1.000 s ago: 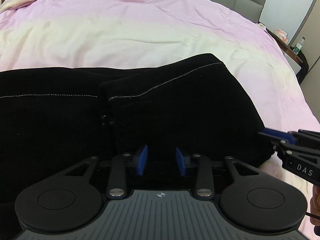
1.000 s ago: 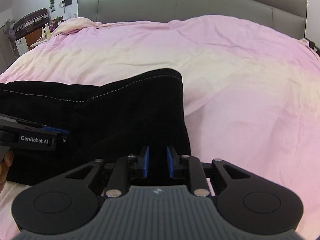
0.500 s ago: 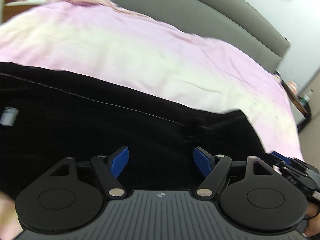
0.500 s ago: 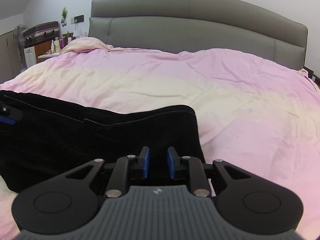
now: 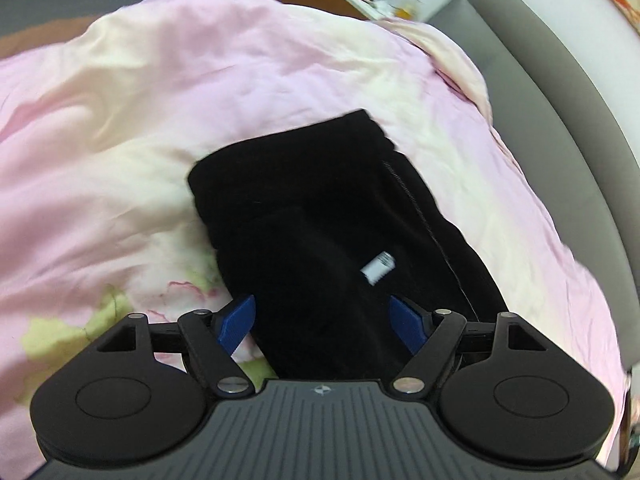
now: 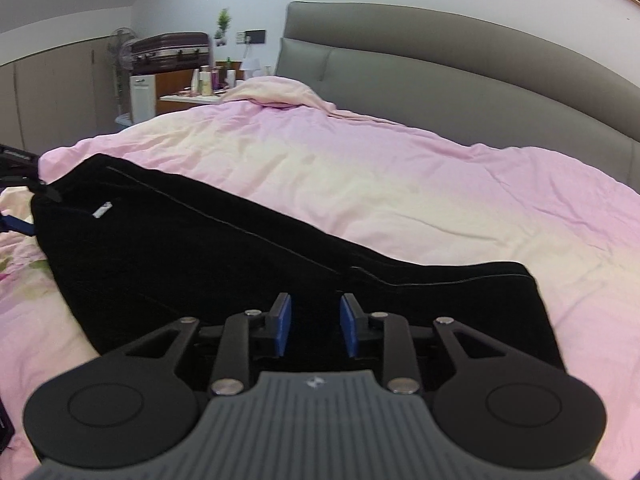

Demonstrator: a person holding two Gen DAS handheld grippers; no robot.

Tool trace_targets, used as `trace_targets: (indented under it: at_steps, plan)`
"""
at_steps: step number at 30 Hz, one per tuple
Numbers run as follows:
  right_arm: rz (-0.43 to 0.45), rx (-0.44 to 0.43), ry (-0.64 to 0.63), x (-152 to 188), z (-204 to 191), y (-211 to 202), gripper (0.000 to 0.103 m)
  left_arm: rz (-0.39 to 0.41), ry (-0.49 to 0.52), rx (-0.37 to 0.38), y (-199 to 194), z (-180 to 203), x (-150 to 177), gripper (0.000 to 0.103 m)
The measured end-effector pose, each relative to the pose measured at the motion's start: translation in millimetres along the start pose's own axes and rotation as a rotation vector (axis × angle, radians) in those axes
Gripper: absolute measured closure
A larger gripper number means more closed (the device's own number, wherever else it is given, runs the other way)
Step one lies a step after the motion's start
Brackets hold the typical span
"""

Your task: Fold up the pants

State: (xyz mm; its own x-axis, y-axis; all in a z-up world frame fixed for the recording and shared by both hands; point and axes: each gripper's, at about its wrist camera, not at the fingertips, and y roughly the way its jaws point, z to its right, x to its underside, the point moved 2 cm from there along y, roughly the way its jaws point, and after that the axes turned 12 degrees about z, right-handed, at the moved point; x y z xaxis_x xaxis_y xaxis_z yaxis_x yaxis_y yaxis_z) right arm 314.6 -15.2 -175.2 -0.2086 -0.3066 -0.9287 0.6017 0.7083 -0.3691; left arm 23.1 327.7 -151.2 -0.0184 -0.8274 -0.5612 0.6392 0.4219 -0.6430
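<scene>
Black pants (image 5: 320, 220) lie in a long folded strip on the pink and cream duvet (image 5: 140, 128), a white label (image 5: 378, 268) showing on top. My left gripper (image 5: 324, 322) hangs over one narrow end of the strip. Its jaws are wide and still opening, with cloth below them and nothing pinched. In the right wrist view the pants (image 6: 200, 264) run from far left to the near right. My right gripper (image 6: 316, 324) hovers over their near edge, jaws opening, the pads a short way apart and clear of the cloth. A blue fingertip of the left gripper (image 6: 16, 224) shows at the pants' far left end.
A grey padded headboard (image 6: 440, 80) closes the far side of the bed. Beyond the bed's left corner stand a side table with bottles (image 6: 204, 84), a brown suitcase (image 6: 170, 52) and a fan (image 6: 122, 48). A bunched cream pillow or sheet (image 6: 276, 94) lies by the headboard.
My left gripper went from nearly shut to wide open, swung along the pants to their far end and rolled. My right gripper lifted back a little and its pads spread slightly.
</scene>
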Motion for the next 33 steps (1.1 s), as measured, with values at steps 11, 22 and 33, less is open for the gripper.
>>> trace_targets:
  at_steps: [11,22,33]
  plan:
    - [-0.021,-0.218,0.15,-7.2,-118.5,59.9,0.077,-0.036,-0.227,0.04,44.6,-31.7,8.0,0.017]
    - [-0.127,-0.176,0.114,58.4,-185.4,116.8,0.076,-0.058,-0.303,0.071,63.3,-45.6,13.7,0.038]
    - [-0.141,-0.204,0.26,50.1,-166.7,108.2,0.075,0.213,0.159,0.289,-5.7,30.9,23.1,0.054]
